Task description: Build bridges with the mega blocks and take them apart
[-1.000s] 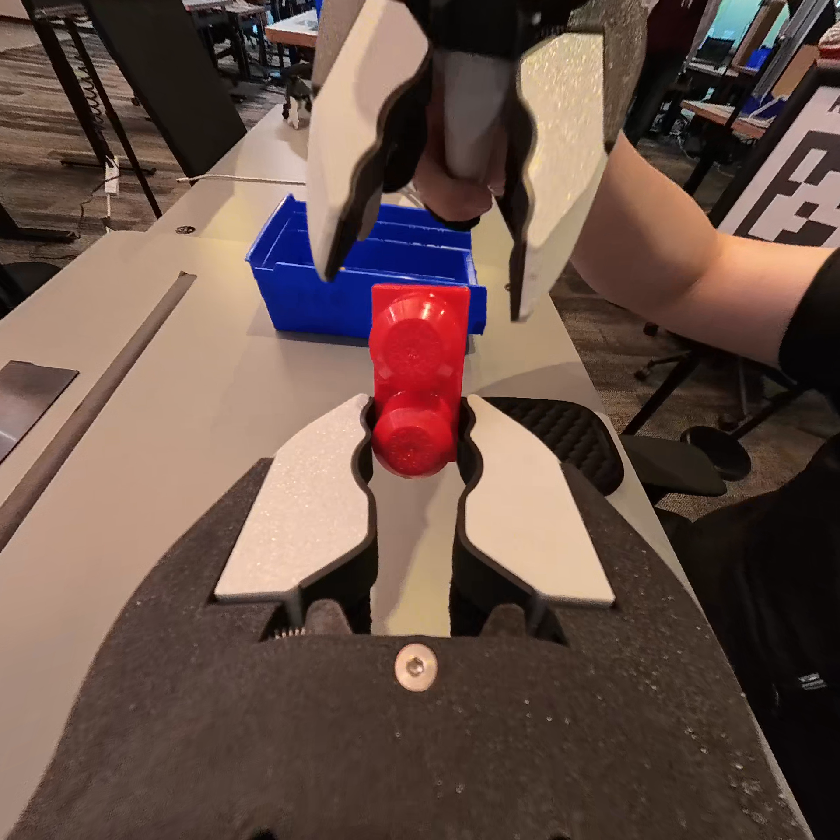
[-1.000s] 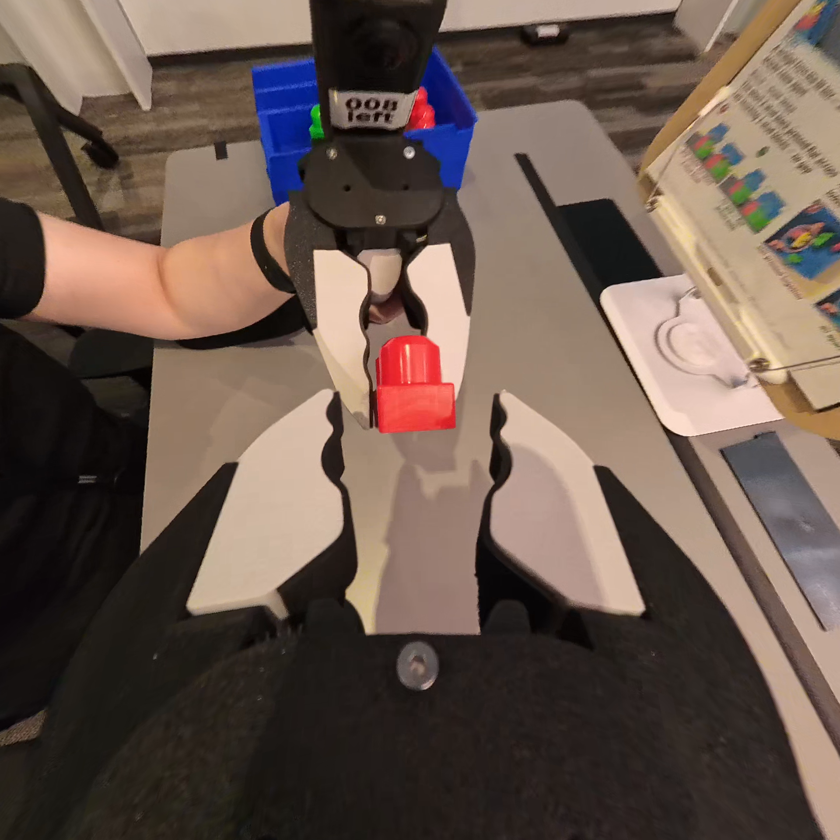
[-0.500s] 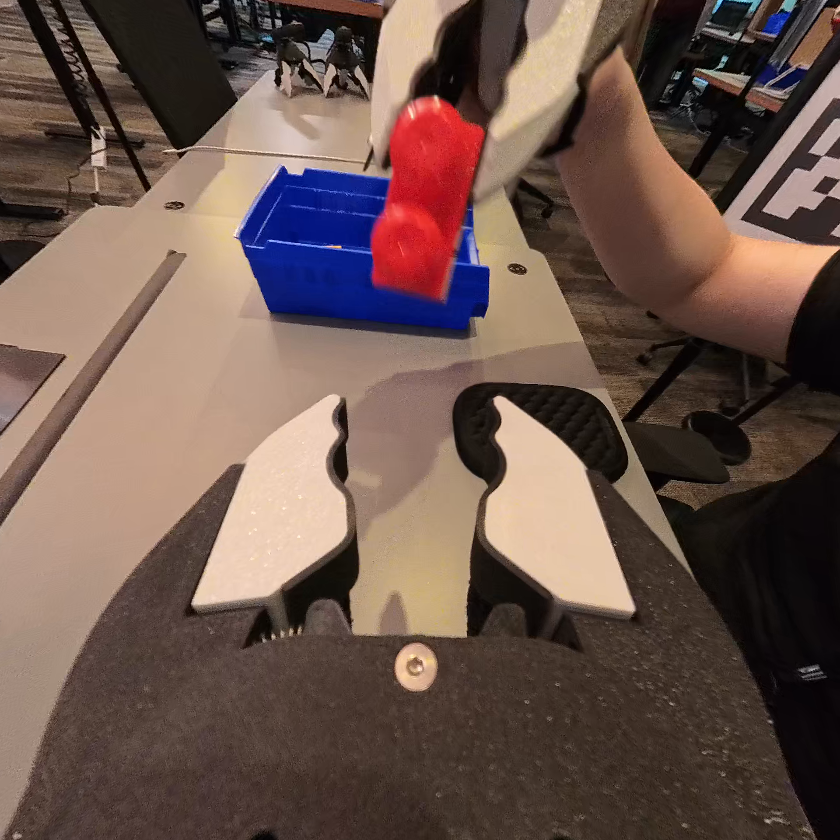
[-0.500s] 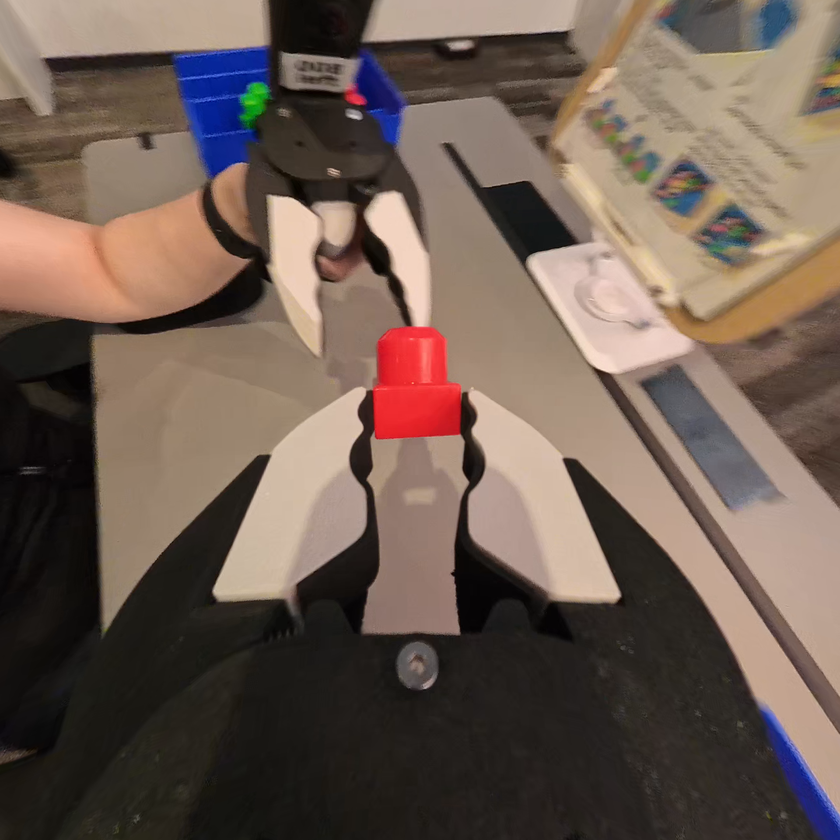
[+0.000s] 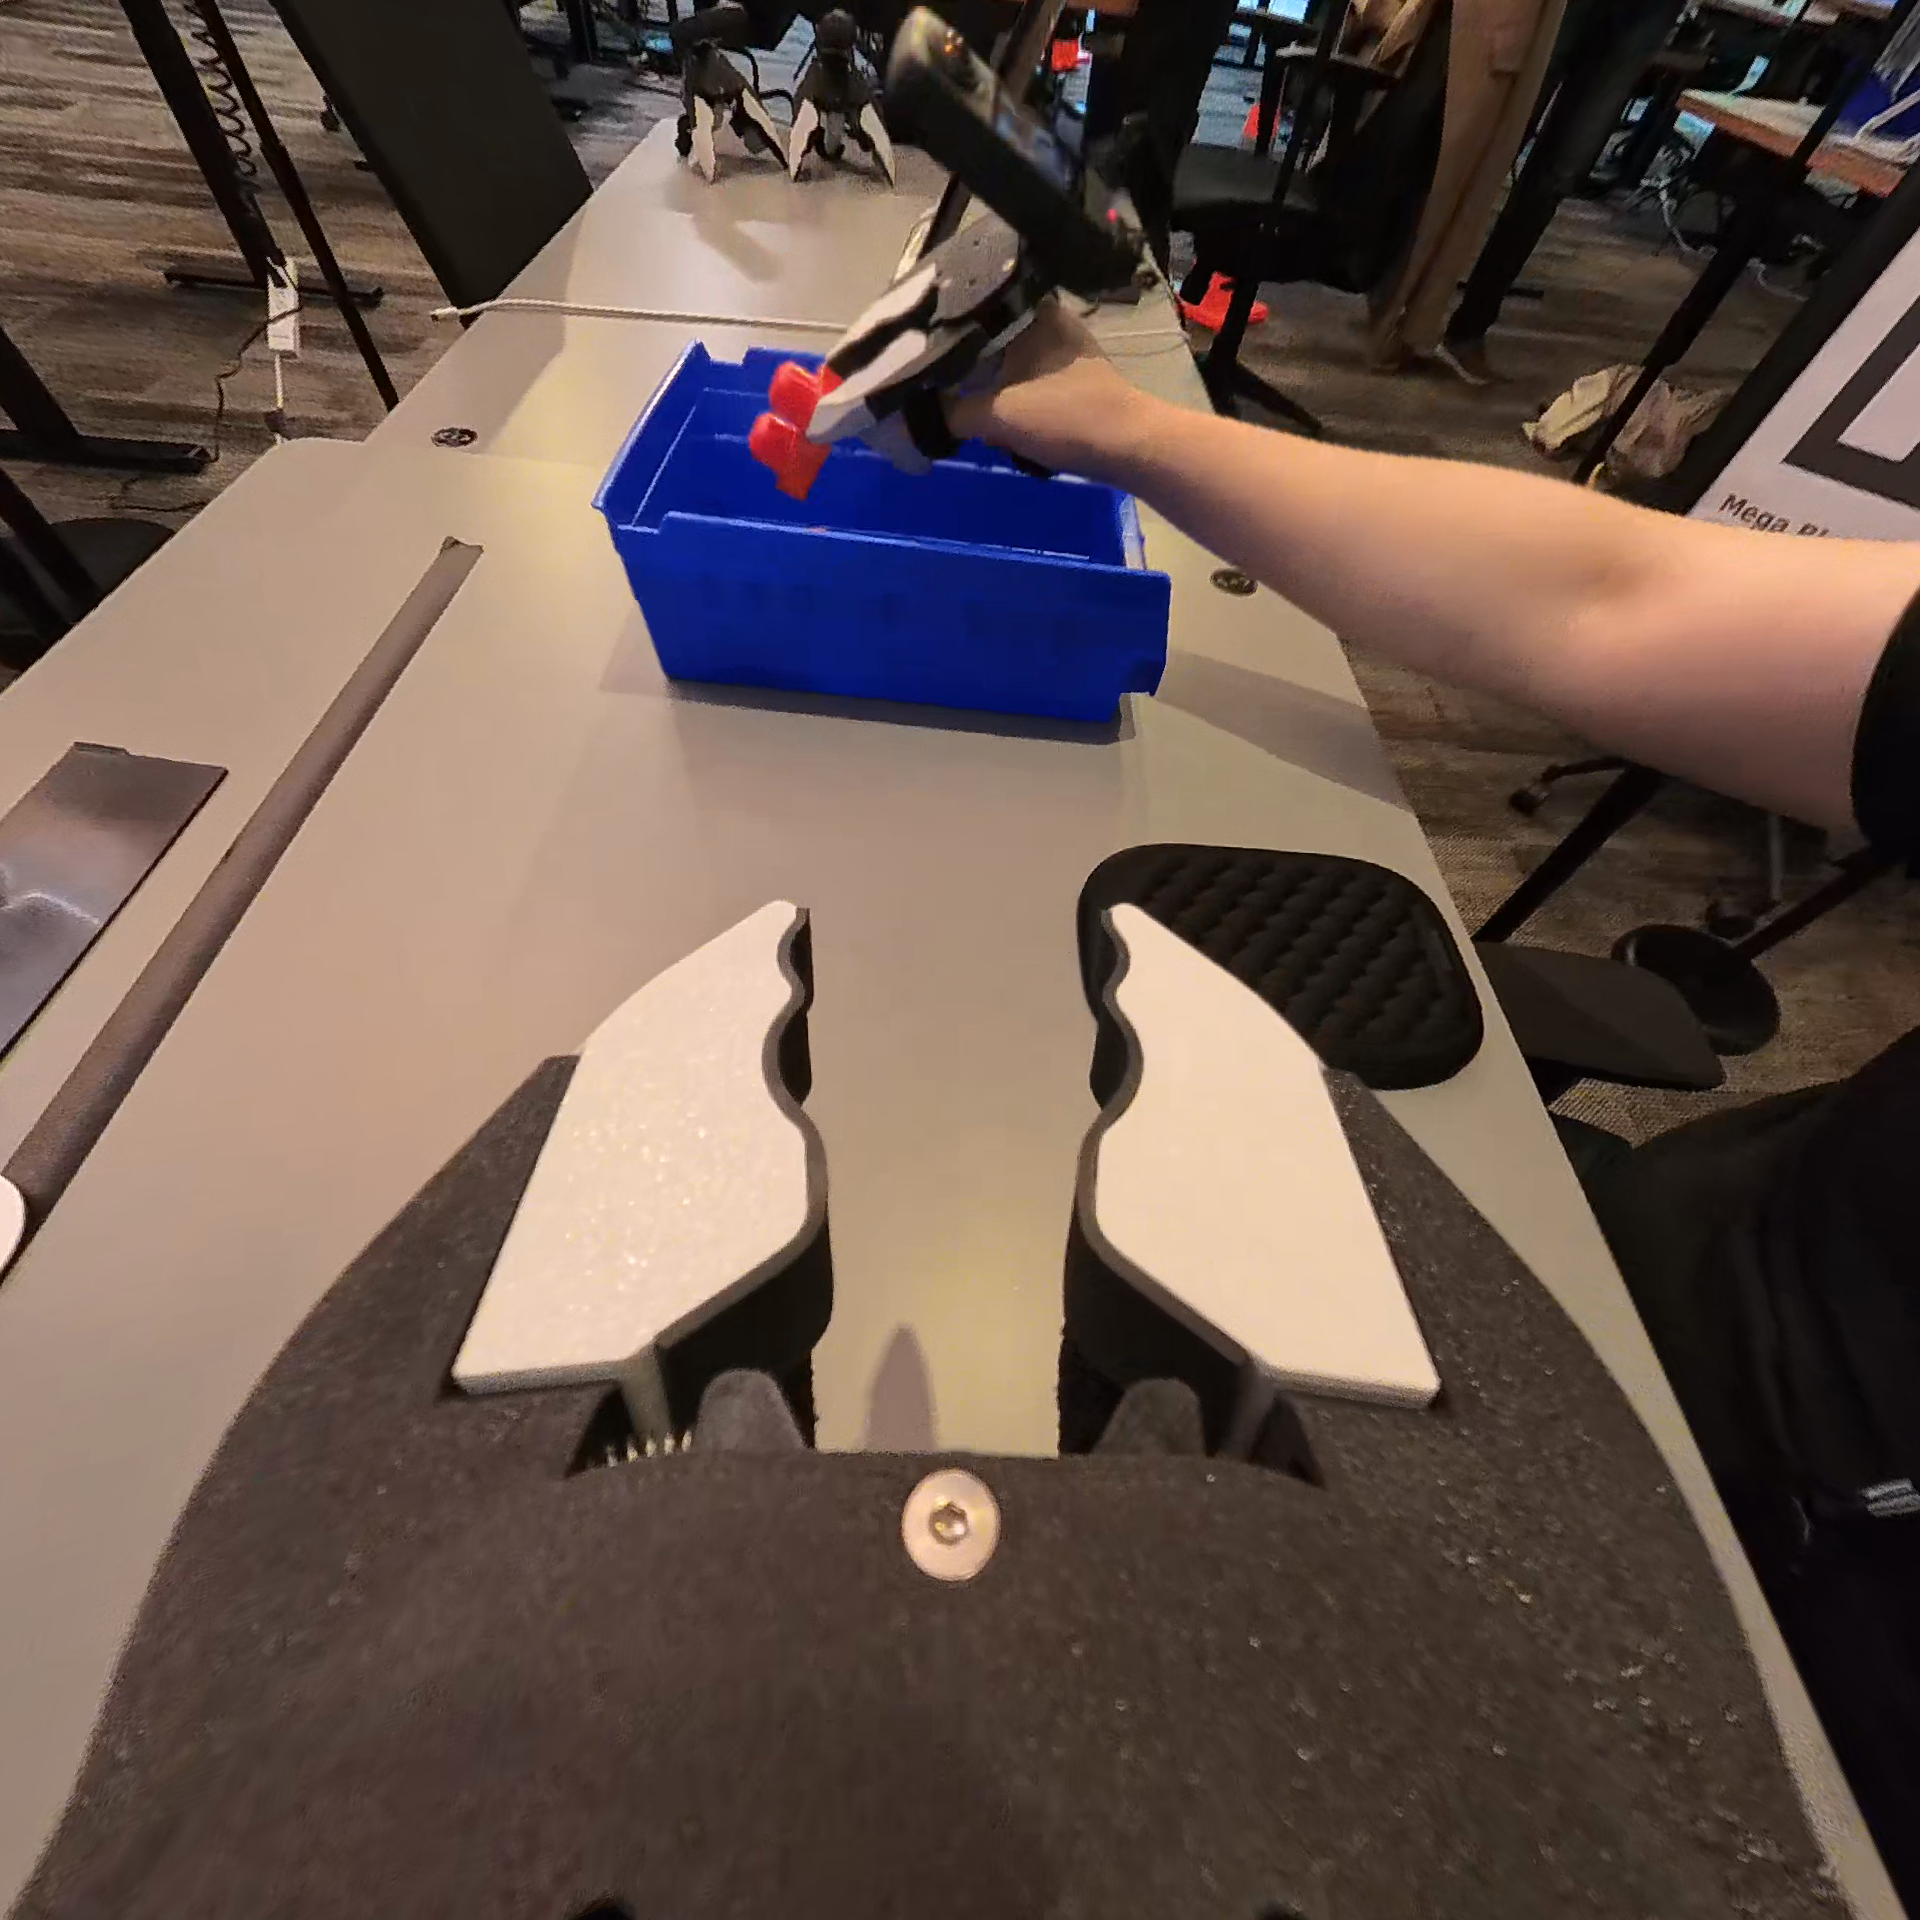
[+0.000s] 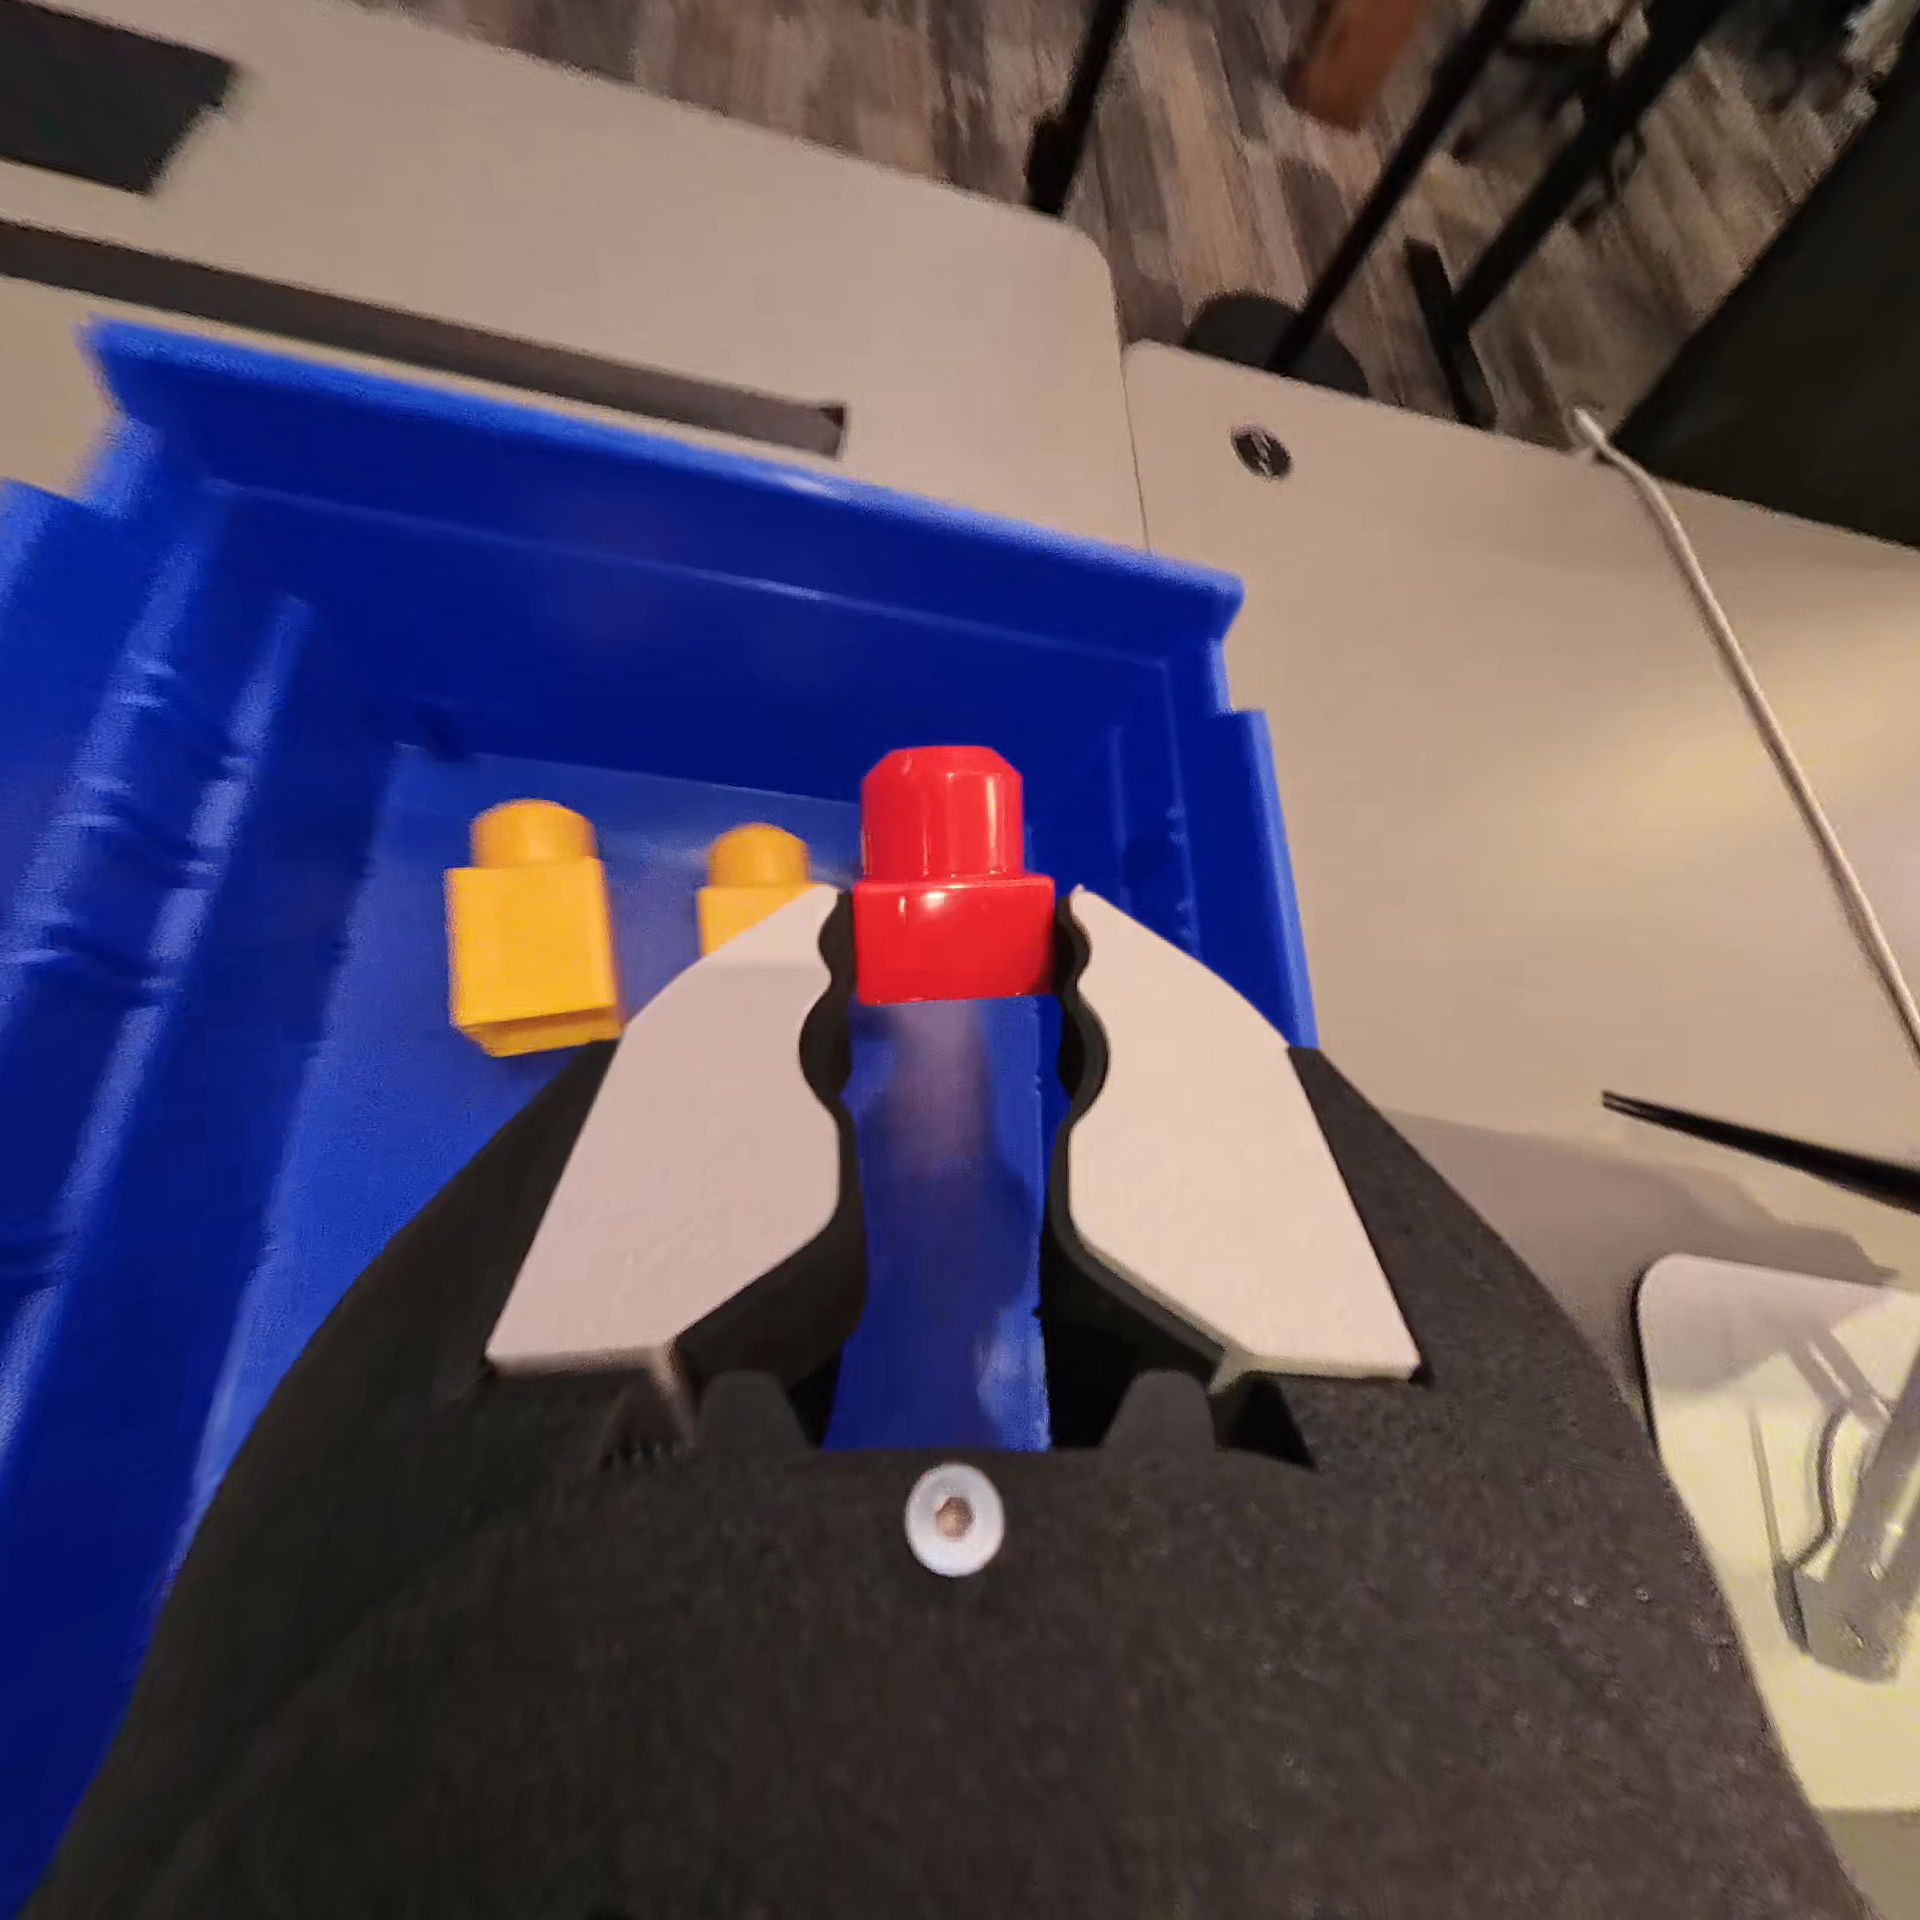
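Our right gripper [image 6: 954, 940] is clamped on a red mega block [image 6: 951, 904], its fingertips pinching the block's square base from both sides while the round stud points away from us. Seen from the left wrist view, the block shows two studs and hangs tilted over the blue bin [image 5: 894, 613], above its far left part. Just below and ahead of the block is the bin's blue floor, and to its left lie two yellow single-stud blocks: the nearer one [image 6: 750, 888] is partly hidden behind our left fingertip, the farther one [image 6: 530, 930] lies in full view, both on their sides. Our left gripper [image 5: 951, 930] hovers empty with its jaws apart over the bare grey table [image 5: 436, 935], well short of the bin. Just to its right a black textured pad [image 5: 1320, 956] lies at the table's edge. Beyond the bin, two spare grippers [image 5: 790, 114] stand on the far table.
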Tool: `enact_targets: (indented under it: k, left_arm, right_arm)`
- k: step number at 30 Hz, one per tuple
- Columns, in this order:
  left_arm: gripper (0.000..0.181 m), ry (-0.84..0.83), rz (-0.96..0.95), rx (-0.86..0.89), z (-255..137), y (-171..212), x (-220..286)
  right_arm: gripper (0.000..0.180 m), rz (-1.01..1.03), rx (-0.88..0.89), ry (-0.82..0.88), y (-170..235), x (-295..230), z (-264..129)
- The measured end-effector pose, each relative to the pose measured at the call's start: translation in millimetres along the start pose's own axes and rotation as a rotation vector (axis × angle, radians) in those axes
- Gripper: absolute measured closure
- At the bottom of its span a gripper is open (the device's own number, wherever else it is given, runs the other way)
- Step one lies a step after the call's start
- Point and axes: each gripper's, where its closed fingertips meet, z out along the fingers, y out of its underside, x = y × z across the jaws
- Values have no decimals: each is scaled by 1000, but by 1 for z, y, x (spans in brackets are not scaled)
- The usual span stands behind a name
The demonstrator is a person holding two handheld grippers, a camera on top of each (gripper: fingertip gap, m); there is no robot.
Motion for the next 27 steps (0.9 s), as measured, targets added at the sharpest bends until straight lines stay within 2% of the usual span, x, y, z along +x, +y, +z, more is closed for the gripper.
enact_targets:
  k: [10, 14, 18, 23, 27]
  left_arm:
    - [131, 3, 9, -8, 1, 1, 1]
    - [132, 4, 3, -4, -2, 1, 0]
    - [132, 3, 7, 1, -3, -1, 1]
    - [132, -4, 4, 1, -6, -1, -1]
    - [132, -25, 4, 10, -13, -2, -5]
  right_arm:
    - [144, 85, -67, -2, 31, 0, 40]
    - [142, 159, -125, -64, 42, -5, 41]
    - [143, 129, -204, -96, 61, -9, 41]
    - [138, 84, -150, -50, 45, -4, 29]
    - [139, 23, -42, -16, 2, -2, -8]
